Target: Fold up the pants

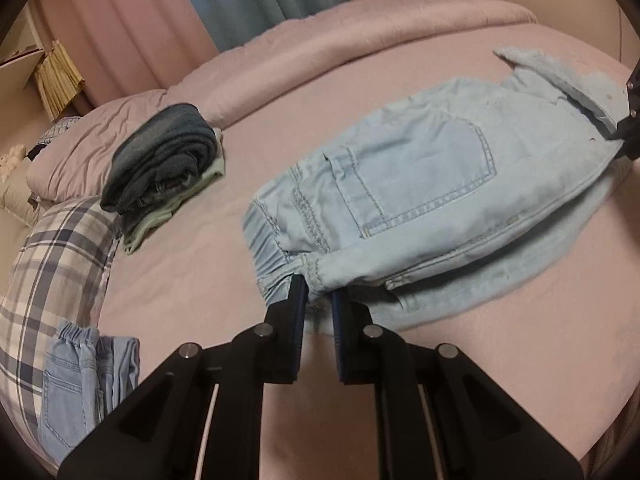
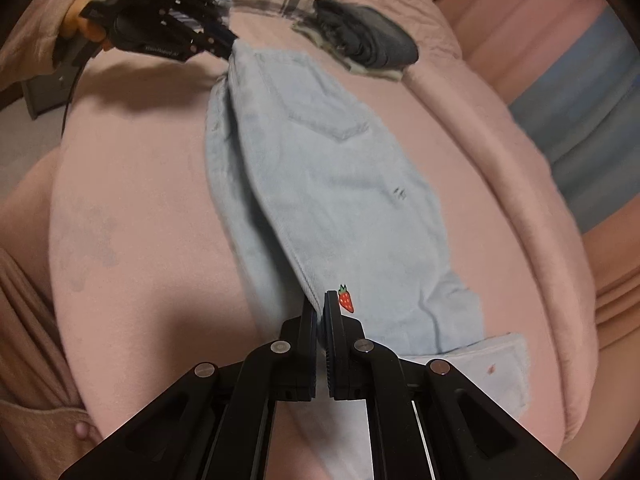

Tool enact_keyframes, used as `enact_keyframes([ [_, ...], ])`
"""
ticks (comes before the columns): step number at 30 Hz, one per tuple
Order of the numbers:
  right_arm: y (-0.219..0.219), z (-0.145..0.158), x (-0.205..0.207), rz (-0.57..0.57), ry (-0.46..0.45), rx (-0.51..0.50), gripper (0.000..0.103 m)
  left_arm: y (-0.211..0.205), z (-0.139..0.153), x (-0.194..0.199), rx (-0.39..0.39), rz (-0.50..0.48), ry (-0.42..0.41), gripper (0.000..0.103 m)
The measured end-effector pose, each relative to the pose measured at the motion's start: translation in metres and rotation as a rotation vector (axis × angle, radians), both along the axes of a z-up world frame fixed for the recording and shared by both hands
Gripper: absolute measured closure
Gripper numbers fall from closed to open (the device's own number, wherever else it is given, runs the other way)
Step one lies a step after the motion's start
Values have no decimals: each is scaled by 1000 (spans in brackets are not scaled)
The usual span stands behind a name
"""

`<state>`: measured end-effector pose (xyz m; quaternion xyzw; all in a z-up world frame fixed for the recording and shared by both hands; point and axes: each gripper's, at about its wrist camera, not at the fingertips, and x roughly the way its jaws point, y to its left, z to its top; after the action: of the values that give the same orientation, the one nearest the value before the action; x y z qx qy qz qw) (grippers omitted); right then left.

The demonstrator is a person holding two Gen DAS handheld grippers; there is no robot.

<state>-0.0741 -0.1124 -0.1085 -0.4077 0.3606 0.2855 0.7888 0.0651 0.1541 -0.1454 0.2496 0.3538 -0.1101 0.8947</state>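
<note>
Left gripper [image 1: 318,290] pinched down on the elastic waistband corner of the pale denim pants [image 1: 420,200], jaws nearly together with bunched fabric between the pads. Right gripper [image 2: 320,304] likewise clamped on a folded edge of the pants [image 2: 320,184] near the leg end, jaws almost shut with denim squeezed between them, a small strawberry patch [image 2: 346,299] just beside the right-hand pad.

Seen in the left wrist view: pants spread from the gripper toward 2 o'clock across the pink bed sheet [image 1: 192,280], back pocket facing up, one leg doubled over the other, cuff turned up at the far end, where the right gripper [image 1: 630,120] bites the cloth at 3 o'clock.

Seen in the right wrist view: pants stretched toward 11 o'clock, lifted slightly along the gripped edge, ending at the left gripper [image 2: 230,50] held by a hand [image 2: 80,26] at 10 o'clock.

Farther out in the left wrist view: a stack of folded dark clothes [image 1: 160,164] at 10 o'clock, well apart from the pants; a plaid pillow [image 1: 56,264] at 9 o'clock; another pair of folded light jeans [image 1: 80,380] lying on it at 8 o'clock; a rolled pink blanket [image 1: 340,44] along the far side of the bed; curtains [image 1: 256,0] at 12 o'clock
</note>
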Motion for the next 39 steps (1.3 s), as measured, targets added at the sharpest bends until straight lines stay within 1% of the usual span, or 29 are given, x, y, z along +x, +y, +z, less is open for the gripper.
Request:
enact_keyframes([
  [1,2,-8,-1,10,13,-18,98,-3,-7,-1,21,-3,14,87],
  [2,5,-19,-9,22,23,-44,98,-6,-12,-3,44,-3,22,85],
  [3,6,-30,-8,17,44,-67,98,-9,-15,-5,58,-2,22,85],
  [5,4,-33,-3,-19,53,-41,98,-10,-15,-8,57,11,33,72],
  [6,0,-28,2,-48,80,-2,98,-8,-10,-11,33,22,40,70],
  [7,-4,-20,5,-75,111,44,96,-6,-5,-14,10,27,39,68],
  [8,-14,-9,11,-109,159,122,87,-5,1,-17,-20,36,34,64],
  [9,-25,2,17,-142,204,205,71,-3,9,-21,-54,48,24,61],
  [11,-50,21,26,-210,237,342,54,-5,24,-29,-148,47,-3,51],
  [12,-66,31,31,-251,242,419,51,-7,29,-31,-186,42,-2,51],
  [14,-101,46,46,-354,264,550,51,-20,36,-32,-263,9,15,50],
  [16,-136,54,64,-490,270,637,48,-44,35,-26,-321,-32,55,50],
  [17,-150,56,76,-567,262,644,46,-62,33,-22,-346,-66,83,51],
  [18,-166,54,92,-671,250,622,46,-76,31,-18,-365,-93,102,51],
  [19,-176,52,105,-737,246,607,46,-94,28,-15,-388,-129,128,51],
  [21,-196,42,135,-850,289,612,46,-131,24,-7,-438,-200,186,51],
  [22,-204,35,154,-896,332,636,46,-148,22,-3,-458,-233,221,51],
  [24,-211,25,177,-956,370,646,45,-187,20,1,-484,-305,264,51],
  [26,-213,18,201,-1010,380,627,45,-218,15,5,-487,-359,306,51],
  [29,-208,10,235,-1057,399,602,45,-252,2,9,-475,-397,384,53],
  [30,-205,7,244,-1073,402,593,46,-262,-4,10,-455,-399,402,53],
  [31,-202,2,251,-1093,411,565,46,-270,-9,9,-428,-398,410,62],
  [32,-198,-5,253,-1104,408,531,57,-275,-13,8,-400,-404,413,84],
  [33,-191,-8,258,-1102,389,488,88,-280,-15,7,-374,-404,407,89],
  [34,-189,-11,260,-1085,388,471,98,-282,-15,6,-367,-401,395,89],
  [35,-190,-11,258,-1076,382,488,99,-282,-14,6,-375,-402,397,93],
  [36,-195,-9,254,-1076,376,532,99,-282,-13,6,-385,-401,396,94],
  [38,-209,4,237,-1076,339,641,99,-280,-11,5,-386,-399,390,95],
  [39,-218,16,222,-1072,301,710,99,-280,-10,3,-382,-403,385,95],
])
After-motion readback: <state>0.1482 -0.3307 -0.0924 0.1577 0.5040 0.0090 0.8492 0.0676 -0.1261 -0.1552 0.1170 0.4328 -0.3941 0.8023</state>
